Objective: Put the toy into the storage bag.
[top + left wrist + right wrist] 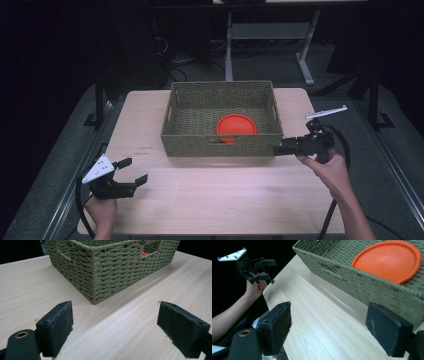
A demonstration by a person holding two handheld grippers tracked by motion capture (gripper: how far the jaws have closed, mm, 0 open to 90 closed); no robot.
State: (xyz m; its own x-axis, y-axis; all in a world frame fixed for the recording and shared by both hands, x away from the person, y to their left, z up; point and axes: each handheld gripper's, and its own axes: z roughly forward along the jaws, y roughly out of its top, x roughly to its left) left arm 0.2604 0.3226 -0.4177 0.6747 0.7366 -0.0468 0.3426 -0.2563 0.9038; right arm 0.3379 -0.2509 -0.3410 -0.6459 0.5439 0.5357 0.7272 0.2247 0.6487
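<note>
My left gripper [134,171] hangs with its jaws spread wide and empty, over the table [215,200], well short of the woven basket [222,145]. An orange plate [237,125] lies inside the basket. My right gripper [278,149] sits just beside the basket's right front corner, jaws apart, holding nothing.

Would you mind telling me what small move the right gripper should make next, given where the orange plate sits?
Probably lift the right gripper over the basket's near wall toward the orange plate. Its jaws are open and empty beside the basket's right front corner, and the plate lies inside, just past that wall.
</note>
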